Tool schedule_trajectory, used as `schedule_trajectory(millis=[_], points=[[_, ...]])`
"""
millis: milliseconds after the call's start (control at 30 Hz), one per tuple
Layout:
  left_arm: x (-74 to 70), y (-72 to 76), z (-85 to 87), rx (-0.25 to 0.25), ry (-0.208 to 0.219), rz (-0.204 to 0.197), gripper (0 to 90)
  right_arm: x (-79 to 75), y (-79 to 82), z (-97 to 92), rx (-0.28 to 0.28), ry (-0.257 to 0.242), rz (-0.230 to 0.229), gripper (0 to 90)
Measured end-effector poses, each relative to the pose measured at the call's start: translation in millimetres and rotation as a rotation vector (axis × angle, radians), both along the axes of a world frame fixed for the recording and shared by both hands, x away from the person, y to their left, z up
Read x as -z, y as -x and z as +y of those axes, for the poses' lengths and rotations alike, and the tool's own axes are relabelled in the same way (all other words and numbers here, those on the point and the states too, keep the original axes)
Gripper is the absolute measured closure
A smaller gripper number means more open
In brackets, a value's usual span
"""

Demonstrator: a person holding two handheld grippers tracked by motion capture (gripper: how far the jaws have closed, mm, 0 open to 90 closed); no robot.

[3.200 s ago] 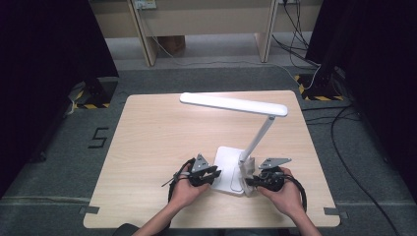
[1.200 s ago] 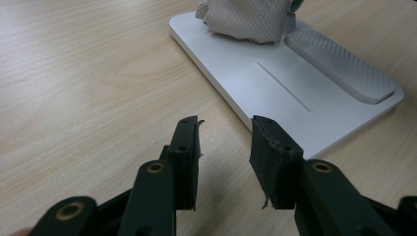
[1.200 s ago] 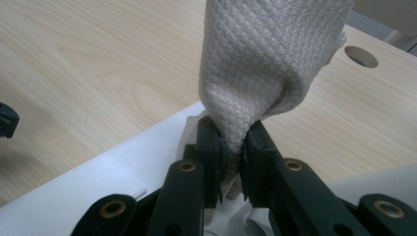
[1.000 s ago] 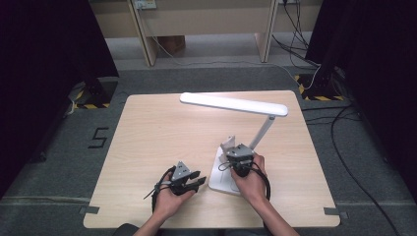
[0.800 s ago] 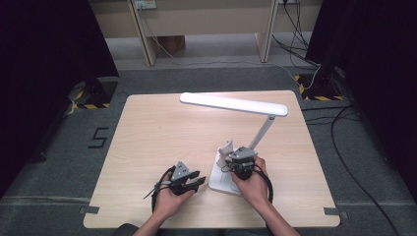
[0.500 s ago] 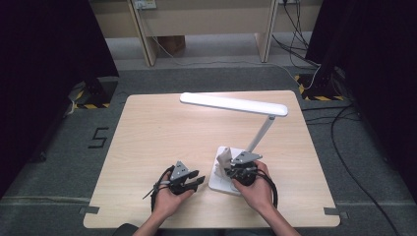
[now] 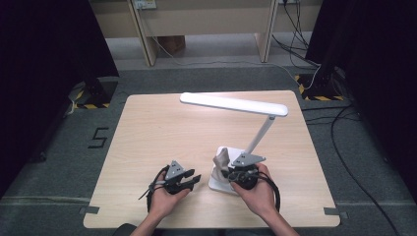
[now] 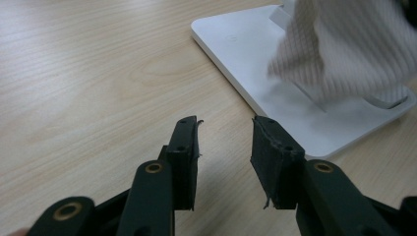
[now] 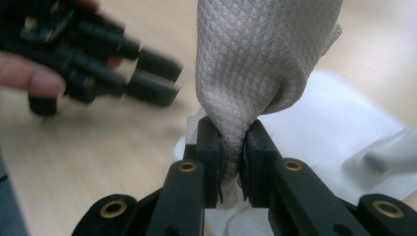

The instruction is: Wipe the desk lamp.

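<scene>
1. Right claw (image 9: pixel 231 172) is clamped on a grey waffle-weave cloth (image 9: pixel 260 59), the fabric bunched tight between its two black pads and rising in a fold above them
2. From the high view, that cloth (image 7: pixel 222 158) stands up over the near left part of the desk lamp's white base (image 7: pixel 216 183), with the right claw (image 7: pixel 231 173) held by the person's right hand (image 7: pixel 258 194) at the base's near edge
3. Left claw (image 8: pixel 223 147) stands apart with nothing between its pads; it sits low over bare wood, pointing toward the lamp base (image 8: pixel 236 44)
4. From above, the left claw (image 7: pixel 195 180) lies just left of the base, apart from it, gripped by the left hand (image 7: pixel 164 199)
5. Lamp stem (image 7: pixel 258 136) leans up and right from the base to a long white lamp head (image 7: pixel 233 104) that reaches out level over the middle of the bench (image 7: pixel 162 128)
6. Right gripper view also catches the left claw (image 9: pixel 152 78), blurred, with a fingertip beside it, to the left of the cloth
</scene>
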State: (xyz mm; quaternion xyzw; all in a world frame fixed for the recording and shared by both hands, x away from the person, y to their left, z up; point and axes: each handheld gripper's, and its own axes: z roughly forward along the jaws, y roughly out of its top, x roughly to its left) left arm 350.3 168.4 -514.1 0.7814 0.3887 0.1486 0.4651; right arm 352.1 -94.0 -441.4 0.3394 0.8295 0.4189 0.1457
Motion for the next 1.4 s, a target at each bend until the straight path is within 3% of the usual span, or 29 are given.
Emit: schedule_trajectory(millis=[67, 200, 333, 533, 800, 900, 1133, 1400], points=[[0.0, 0.1, 2.2, -0.008, 0.005, -0.001, 62.0, -2.5, -3.4, 1.1, 0.011, -0.002, -0.013, 80.4], [0.4, 0.6, 4.8, -0.018, 0.009, 0.0, 61.9, -6.5, -25.9, 12.4, 0.067, 0.007, -0.095, 80.1], [1.7, 1.4, 5.8, -0.017, 0.012, 0.003, 61.7, 1.2, -44.5, 24.6, 0.108, 0.032, -0.116, 80.0], [2.5, 1.7, 4.3, -0.009, 0.011, 0.004, 61.4, 14.6, -57.7, 35.2, 0.145, 0.06, -0.118, 80.0], [4.0, 2.0, 1.9, -0.003, 0.01, 0.008, 61.3, 19.3, -68.5, 41.1, 0.201, 0.062, -0.128, 79.8], [4.1, 2.0, 2.3, -0.003, 0.011, 0.008, 61.2, 21.1, -73.9, 43.5, 0.219, 0.087, -0.131, 79.8], [4.3, 1.6, 2.7, -0.005, 0.013, 0.009, 61.1, 30.5, -83.5, 45.8, 0.264, 0.118, -0.104, 79.9], [4.2, 1.7, 3.2, -0.006, 0.013, 0.007, 61.0, 35.1, -88.1, 45.0, 0.279, 0.119, -0.068, 80.0]])
